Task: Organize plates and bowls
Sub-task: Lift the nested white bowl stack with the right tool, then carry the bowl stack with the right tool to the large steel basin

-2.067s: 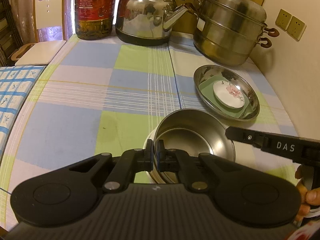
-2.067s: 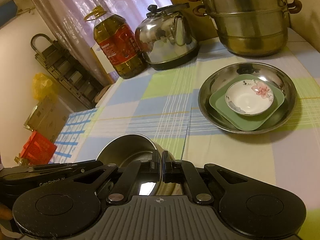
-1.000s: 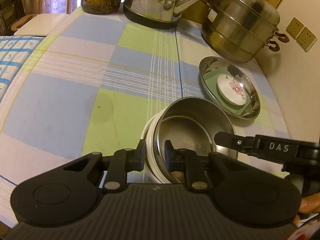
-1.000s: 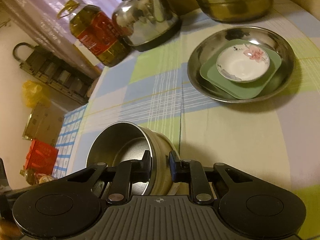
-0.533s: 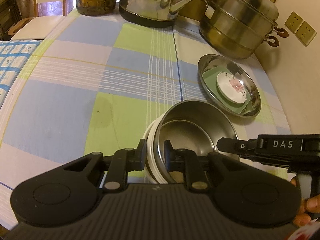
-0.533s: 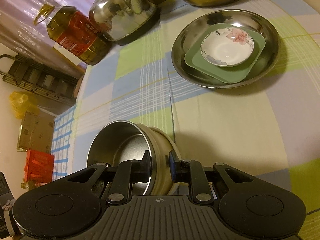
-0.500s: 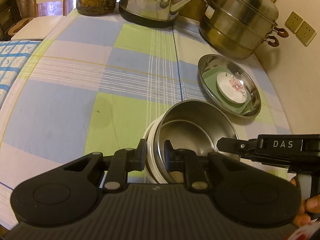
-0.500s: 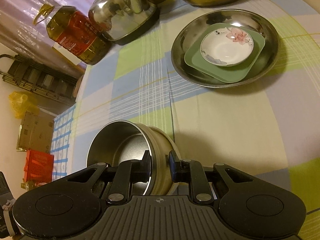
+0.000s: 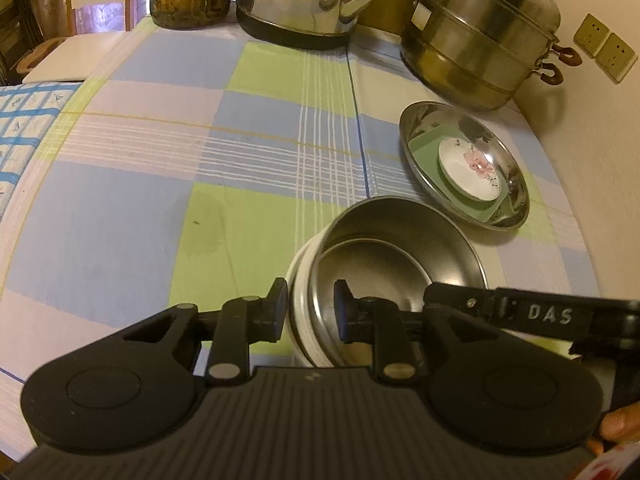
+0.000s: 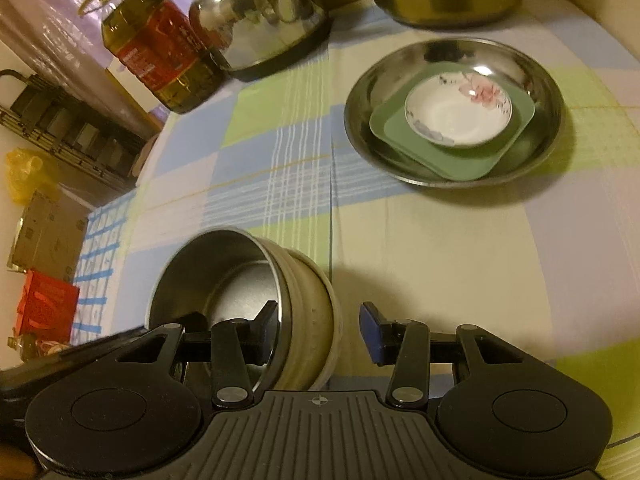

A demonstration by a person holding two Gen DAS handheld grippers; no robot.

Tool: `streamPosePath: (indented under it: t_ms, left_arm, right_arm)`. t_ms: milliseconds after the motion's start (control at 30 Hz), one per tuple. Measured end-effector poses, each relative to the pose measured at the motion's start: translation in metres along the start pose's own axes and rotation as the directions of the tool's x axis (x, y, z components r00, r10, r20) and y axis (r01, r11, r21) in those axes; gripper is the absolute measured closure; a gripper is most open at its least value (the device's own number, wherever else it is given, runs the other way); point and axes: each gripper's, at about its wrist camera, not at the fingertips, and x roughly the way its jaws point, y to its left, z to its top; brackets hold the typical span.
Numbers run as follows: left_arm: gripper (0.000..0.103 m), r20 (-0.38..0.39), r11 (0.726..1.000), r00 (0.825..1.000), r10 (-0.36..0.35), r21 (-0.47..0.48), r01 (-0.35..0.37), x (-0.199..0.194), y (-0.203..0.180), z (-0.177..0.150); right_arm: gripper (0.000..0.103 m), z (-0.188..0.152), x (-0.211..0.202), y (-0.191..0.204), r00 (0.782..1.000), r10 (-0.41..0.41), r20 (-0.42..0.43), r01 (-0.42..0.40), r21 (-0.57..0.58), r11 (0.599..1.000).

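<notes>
Two grippers straddle the steel bowl's [image 9: 400, 256] rim, jaws opening: left gripper [image 9: 310, 312] barely apart, right gripper [image 10: 318, 330] wider. Beyond the bowl sits a plate stack [image 10: 452, 120].

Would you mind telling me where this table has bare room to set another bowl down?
Free: the checked cloth left of the nested bowls, up to the kettle. Crowded: the right side, with the steel dish and steamer pot.

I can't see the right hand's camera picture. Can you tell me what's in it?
The right gripper is opening around the rim of a steel bowl nested in a white bowl. Behind, a steel plate holds a green plate and flowered dish.
</notes>
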Motion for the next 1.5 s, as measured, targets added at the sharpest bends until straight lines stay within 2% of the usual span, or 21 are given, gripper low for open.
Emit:
streamPosePath:
  t_ms: [167,267,500,1267,1500]
  left_arm:
    - [0.081,-0.006,1.0,1.0,0.014,0.024,-0.014,0.0,-0.001,-0.002]
    - [0.081,-0.028,0.999,1.0,0.007,0.039,-0.006,0.007,-0.002,-0.002]
    - [0.08,-0.056,1.0,0.998,-0.015,0.026,0.016,0.015,0.004,-0.003]
    - [0.079,-0.043,0.998,0.998,-0.043,0.047,0.045,0.011,0.001,-0.004]
    - [0.08,-0.053,0.99,0.993,-0.103,0.094,0.107,0.011,-0.025,0.001]
  right_arm:
    - [0.059,-0.002,0.006,-0.004,1.0,0.007,-0.01,-0.006,0.026,1.0]
    - [0.075,-0.001,0.01,-0.003,1.0,0.005,-0.028,-0.004,0.028,1.0]
    - [0.078,0.001,0.016,-0.002,0.999,-0.011,-0.043,0.013,0.032,0.999]
    - [0.079,-0.008,0.007,-0.008,1.0,0.007,-0.019,-0.006,0.074,0.997]
    - [0.079,-0.007,-0.021,-0.023,0.999,-0.035,-0.001,0.034,0.125,0.991]
